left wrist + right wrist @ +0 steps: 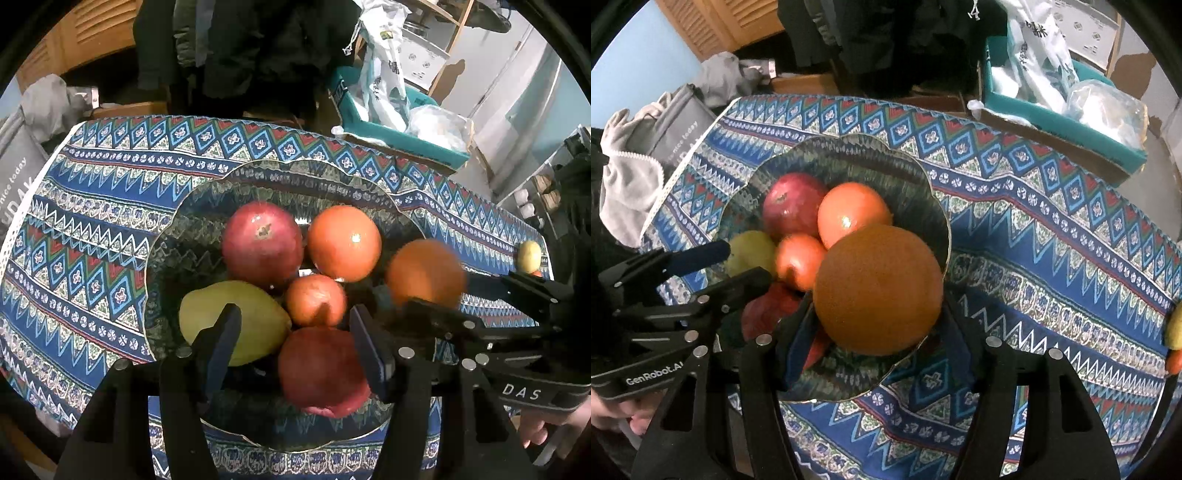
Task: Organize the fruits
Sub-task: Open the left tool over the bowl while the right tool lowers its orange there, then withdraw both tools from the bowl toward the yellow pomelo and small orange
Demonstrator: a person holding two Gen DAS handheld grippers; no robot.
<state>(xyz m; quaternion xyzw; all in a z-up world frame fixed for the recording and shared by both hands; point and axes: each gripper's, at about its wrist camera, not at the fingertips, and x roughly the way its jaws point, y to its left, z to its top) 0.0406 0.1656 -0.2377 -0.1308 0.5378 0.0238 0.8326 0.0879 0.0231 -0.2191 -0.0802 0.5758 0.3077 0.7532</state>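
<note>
We hold the orange [877, 290] in the right gripper [877, 325], lower centre, above the bowl [938, 206]; left gripper [295, 347] gapes, red apple [321, 371] released.

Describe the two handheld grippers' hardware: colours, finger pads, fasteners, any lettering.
Both are matte black. The left gripper has two flat fingers faced with dark blue pads, round silver fasteners on the frame, and white "GenRobot.AI" lettering on its body in the right wrist view. The right gripper matches, with white "DAS" lettering in the left wrist view. No cables or sleeves are visible.
</note>
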